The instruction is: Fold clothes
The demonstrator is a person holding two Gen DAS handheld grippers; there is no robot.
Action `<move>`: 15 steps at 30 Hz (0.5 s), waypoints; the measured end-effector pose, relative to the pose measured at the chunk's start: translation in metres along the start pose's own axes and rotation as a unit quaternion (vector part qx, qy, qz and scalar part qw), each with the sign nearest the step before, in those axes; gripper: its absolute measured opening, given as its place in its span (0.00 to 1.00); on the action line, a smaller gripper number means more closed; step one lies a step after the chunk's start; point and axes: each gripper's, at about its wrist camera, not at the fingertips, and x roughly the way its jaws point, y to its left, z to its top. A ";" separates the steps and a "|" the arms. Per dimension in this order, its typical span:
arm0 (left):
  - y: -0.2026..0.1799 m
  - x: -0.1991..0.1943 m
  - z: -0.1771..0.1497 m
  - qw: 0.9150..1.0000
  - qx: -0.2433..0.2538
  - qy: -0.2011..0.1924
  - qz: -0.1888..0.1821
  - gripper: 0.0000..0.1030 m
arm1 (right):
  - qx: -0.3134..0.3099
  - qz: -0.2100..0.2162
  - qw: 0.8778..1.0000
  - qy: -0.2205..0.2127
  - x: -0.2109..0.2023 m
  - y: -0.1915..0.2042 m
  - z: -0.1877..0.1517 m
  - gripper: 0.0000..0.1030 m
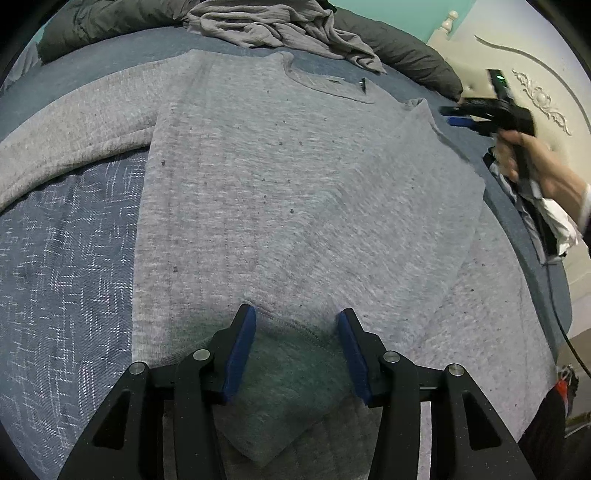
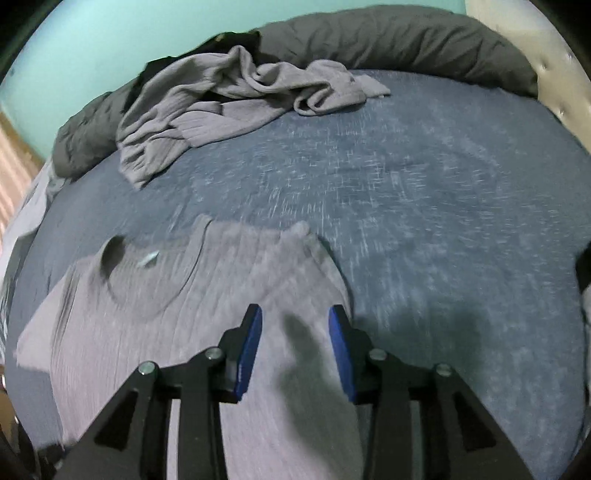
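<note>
A grey knit sweater (image 1: 280,192) lies flat on the blue bed cover, its neckline (image 1: 325,85) far from me. Its right sleeve is folded diagonally across the body, with the cuff end (image 1: 288,391) lying between my left gripper's fingers. The left sleeve (image 1: 66,140) stretches out to the left. My left gripper (image 1: 297,321) stands open over the cuff. My right gripper (image 2: 295,317) hangs open above the sweater's shoulder (image 2: 207,295), with nothing between its pads. In the left wrist view a hand holds the right gripper (image 1: 448,114) beyond the sweater's right shoulder.
A crumpled grey garment (image 2: 207,110) lies at the far side of the bed, also as the crumpled grey garment (image 1: 280,26). Behind it runs a dark grey duvet roll (image 2: 388,40). A cream headboard (image 1: 535,85) stands at the right. Bare blue bed cover (image 2: 424,206) lies right of the sweater.
</note>
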 end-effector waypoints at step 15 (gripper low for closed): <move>-0.047 0.007 0.020 1.000 0.026 0.005 0.004 0.60 | 0.014 -0.066 0.997 -0.027 0.051 -0.012 0.038 0.11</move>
